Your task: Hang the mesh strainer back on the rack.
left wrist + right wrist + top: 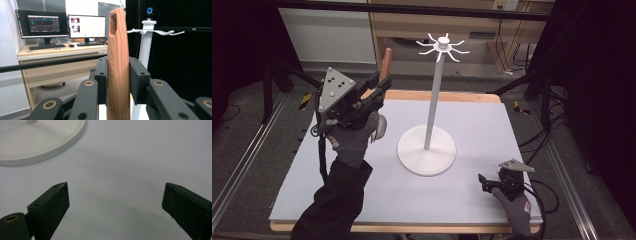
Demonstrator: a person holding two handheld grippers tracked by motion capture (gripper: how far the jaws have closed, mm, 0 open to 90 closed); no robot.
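The left gripper (374,90), raised beside the stand (428,127), clamps a wooden tool (118,65) upright between its jaws. The right gripper (115,205) rests low near the stand's base, jaws apart over the table (140,157).

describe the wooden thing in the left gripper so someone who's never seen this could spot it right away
Start at the tall white stand with hooks on top, in the middle of the grey table. To its left, the left gripper is raised and clamps a wooden tool handle upright. It is the one brown wooden piece, with a slot near its rounded end and KITCHEN TOOL along its side.
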